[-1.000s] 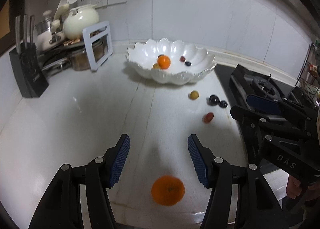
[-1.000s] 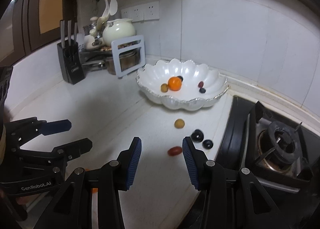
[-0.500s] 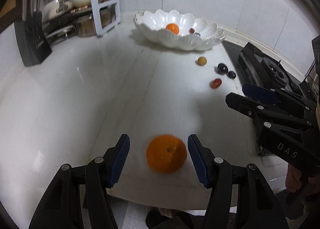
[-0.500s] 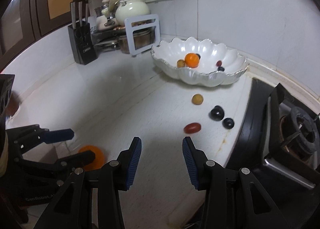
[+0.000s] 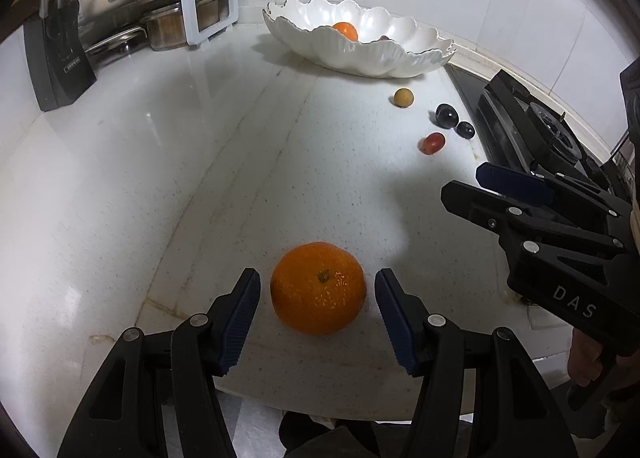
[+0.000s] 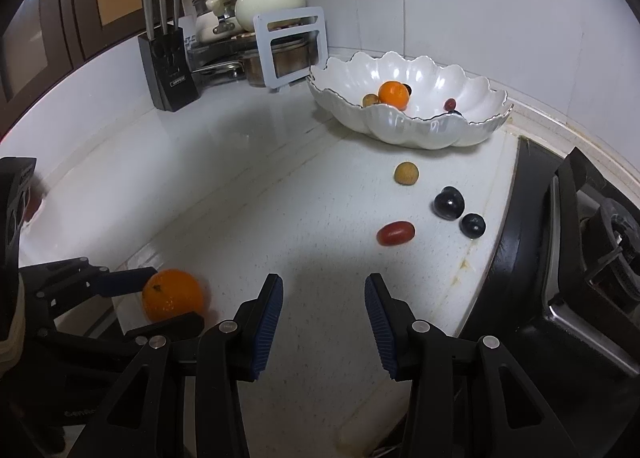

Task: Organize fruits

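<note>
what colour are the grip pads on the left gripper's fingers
Dark blue, ribbed pads on black fingers; clearest in the left wrist view.

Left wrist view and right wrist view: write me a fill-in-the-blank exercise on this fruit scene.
1. The large orange mandarin on the counter sits between the open fingers of the ____ gripper.
2. The white scalloped bowl holds one ____ fruit among smaller ones.
3. The right gripper is ____ and holds nothing.

Missing words: left; orange; open
</note>
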Available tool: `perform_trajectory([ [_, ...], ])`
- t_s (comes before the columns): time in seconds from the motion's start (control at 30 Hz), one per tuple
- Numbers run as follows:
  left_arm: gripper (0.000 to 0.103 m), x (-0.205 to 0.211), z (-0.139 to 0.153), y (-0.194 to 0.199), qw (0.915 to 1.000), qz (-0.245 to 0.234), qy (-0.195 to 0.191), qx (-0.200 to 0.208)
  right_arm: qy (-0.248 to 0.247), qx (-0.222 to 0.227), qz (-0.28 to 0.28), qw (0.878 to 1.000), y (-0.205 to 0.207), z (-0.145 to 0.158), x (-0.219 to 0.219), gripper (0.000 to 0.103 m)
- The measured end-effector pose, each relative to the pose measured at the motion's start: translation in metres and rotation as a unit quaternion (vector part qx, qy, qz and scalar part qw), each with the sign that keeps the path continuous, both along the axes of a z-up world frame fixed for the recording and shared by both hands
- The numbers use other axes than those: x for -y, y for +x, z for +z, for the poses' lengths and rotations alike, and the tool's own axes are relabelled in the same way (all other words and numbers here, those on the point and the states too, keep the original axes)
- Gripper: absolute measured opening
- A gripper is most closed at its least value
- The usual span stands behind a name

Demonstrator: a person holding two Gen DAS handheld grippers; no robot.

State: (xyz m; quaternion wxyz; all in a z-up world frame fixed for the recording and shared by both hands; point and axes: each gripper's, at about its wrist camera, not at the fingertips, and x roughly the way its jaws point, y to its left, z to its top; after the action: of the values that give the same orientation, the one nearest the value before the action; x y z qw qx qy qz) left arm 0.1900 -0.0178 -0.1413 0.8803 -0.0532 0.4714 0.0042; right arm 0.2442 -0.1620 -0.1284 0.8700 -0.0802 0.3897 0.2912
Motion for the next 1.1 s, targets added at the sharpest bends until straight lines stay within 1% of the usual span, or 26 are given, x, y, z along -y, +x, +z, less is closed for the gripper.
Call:
perform_trajectory([
  [0.03, 0.054, 0.000, 0.000, 0.000, 1.0000, 0.001, 0.002, 0.000, 0.000, -0.001, 0.000, 1.000, 0.000, 0.000, 0.000, 0.044],
  [0.13, 0.047, 0.000, -0.003, 0.003, 1.0000, -0.002, -0.004, -0.007, -0.001, -0.003, -0.002, 1.000, 0.001, -0.002, 0.000, 0.044],
  [0.27, 0.046, 0.000, -0.003, 0.003, 1.0000, -0.005, -0.001, -0.006, -0.001, -0.007, -0.004, 1.000, 0.003, -0.003, 0.001, 0.044],
  [0.37, 0.046, -0.001, 0.000, 0.005, 1.0000, -0.005, -0.005, -0.004, 0.000, -0.008, -0.005, 1.000, 0.003, -0.003, 0.001, 0.044],
  [0.6, 0.046, 0.002, 0.011, 0.014, 0.9998, -0.007, -0.001, 0.021, 0.006, -0.005, -0.013, 1.000, 0.010, -0.003, 0.002, 0.044],
  [0.9, 0.046, 0.004, 0.022, 0.036, 0.9983, -0.006, 0.008, 0.057, 0.000, 0.012, -0.044, 0.999, 0.037, -0.004, 0.008, 0.044],
  [1.1, 0.046, 0.006, 0.022, 0.049, 0.9978, -0.006, 0.010, 0.066, 0.002, -0.003, -0.055, 0.998, 0.056, -0.012, 0.011, 0.044],
])
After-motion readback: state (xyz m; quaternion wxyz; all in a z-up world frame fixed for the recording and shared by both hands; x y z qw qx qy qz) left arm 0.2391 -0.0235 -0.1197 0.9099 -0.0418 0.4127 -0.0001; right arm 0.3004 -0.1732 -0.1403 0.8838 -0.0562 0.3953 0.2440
